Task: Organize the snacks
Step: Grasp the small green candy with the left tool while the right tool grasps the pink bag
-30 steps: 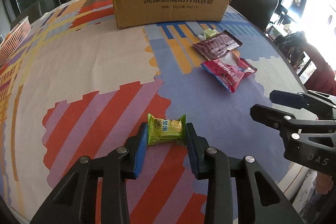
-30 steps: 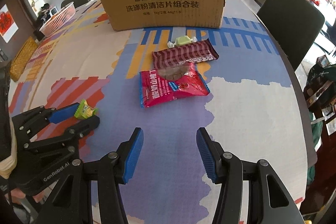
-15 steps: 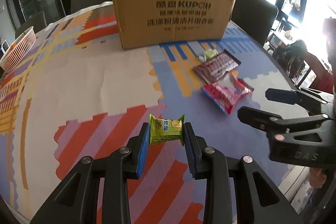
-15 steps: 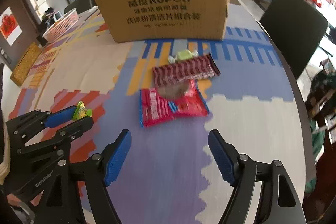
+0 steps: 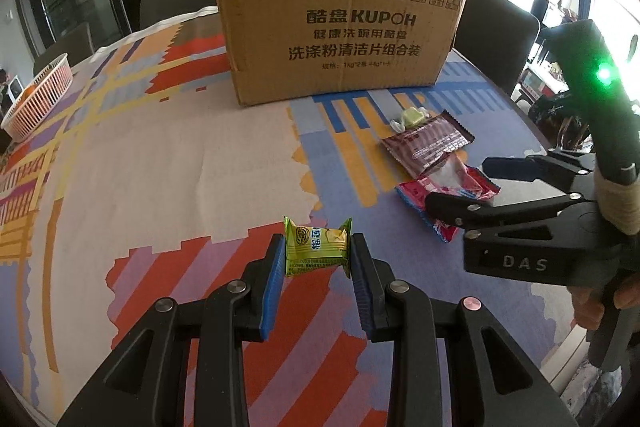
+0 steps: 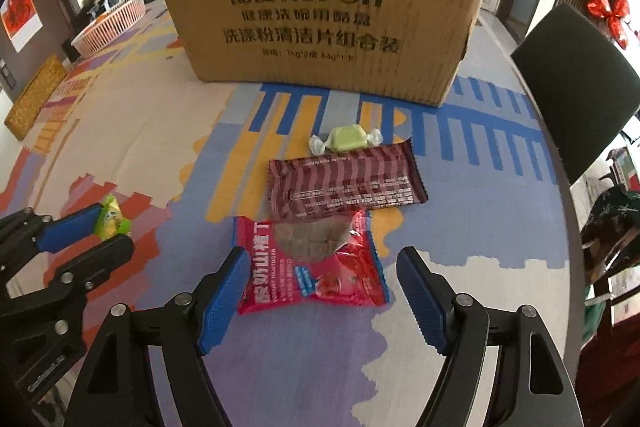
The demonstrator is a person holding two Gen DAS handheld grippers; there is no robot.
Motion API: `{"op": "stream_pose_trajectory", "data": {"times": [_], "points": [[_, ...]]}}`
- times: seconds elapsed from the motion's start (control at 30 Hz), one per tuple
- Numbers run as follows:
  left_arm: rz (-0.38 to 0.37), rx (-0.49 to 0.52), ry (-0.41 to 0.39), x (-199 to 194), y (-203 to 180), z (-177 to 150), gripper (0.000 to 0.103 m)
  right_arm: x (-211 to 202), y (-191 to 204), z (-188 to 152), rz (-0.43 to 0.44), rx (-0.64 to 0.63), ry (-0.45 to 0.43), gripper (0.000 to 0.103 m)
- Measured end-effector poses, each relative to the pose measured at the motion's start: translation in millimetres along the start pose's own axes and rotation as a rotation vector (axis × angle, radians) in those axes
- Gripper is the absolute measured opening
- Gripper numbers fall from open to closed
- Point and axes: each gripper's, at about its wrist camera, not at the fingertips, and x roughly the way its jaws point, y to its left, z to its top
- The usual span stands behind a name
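left tongs (image 5: 316, 259): clamped on small green-yellow snack packet (image 5: 316, 247), now lifted off the patterned bench (image 5: 160, 167).
right tongs (image 6: 320, 291): jaws wider than before, empty, closer over red plastic snack bag (image 6: 308, 267).
hidden: red bag's top under maroon striped wrapper (image 6: 344, 183).

Left gripper (image 5: 317, 259) clamped shut, right gripper (image 6: 316, 291) spread wide

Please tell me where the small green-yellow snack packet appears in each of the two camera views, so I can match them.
Left wrist view: the green-yellow snack packet sits bottom centre, clamped between the left gripper pads.
Right wrist view: the same packet shows at the left edge, gripped by the left gripper.
Shared landmark: the cardboard box stands at the top centre of both views.
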Motion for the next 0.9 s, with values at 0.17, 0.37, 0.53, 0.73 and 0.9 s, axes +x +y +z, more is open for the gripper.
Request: {"op": "stream_pose_trajectory", "data": {"times": [0.17,0.37,0.53,0.73,0.9], "points": [[0.007,-0.003,0.007,4.6,0.5,2.1,0.032,8.3,-1.0,-0.2,0.028,0.020,0.007,0.076],[0.011,-0.011,0.013,9.8,2.3,4.5,0.032,10.8,6.2,-3.9,0.000,0.014,-0.017,0.075],[0.011,-0.020,0.008,8.7,3.9,6.3,0.032,4.5,12.5,-10.3,0.011,0.023,-0.031,0.056],[0.007,-0.018,-0.012,0.8,1.1,10.4,0.032,-9.2,2.9,-16.0,0.030,0.073,-0.061,0.042],[-0.006,-0.013,-0.026,-5.1,-4.1,13.9,0.032,-29.7,-0.7,-15.1,0.060,0.080,-0.109,0.022]]}}
